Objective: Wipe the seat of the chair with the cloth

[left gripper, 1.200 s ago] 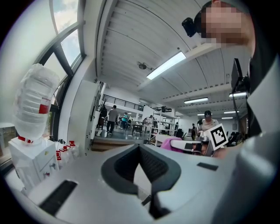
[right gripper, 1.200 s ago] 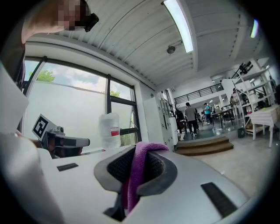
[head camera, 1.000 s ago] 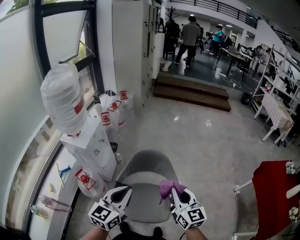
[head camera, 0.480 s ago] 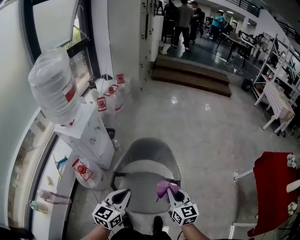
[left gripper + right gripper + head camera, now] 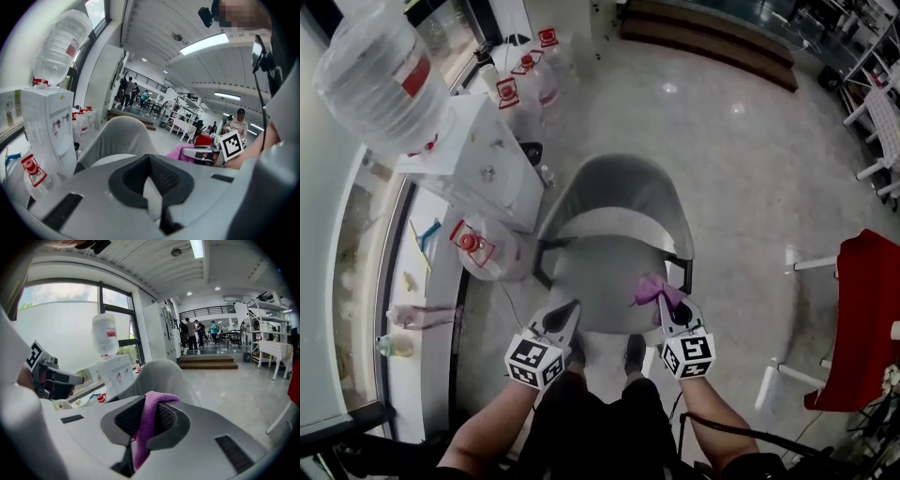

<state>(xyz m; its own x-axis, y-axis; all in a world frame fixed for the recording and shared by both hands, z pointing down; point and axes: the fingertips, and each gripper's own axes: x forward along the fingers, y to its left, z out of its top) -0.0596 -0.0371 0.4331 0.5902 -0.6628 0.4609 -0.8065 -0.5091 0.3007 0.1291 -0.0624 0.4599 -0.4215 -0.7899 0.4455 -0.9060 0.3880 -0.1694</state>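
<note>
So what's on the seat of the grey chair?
The grey plastic chair seat looks bare. The right gripper, holding a purple cloth, and the left gripper cover its front edge, so that strip is hidden.

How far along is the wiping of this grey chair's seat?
Done: the purple cloth is clamped in the right gripper. In hand: it hangs over the front of the grey chair seat; contact isn't clear. Remaining: the wiping itself; the left gripper is shut and empty.
</note>
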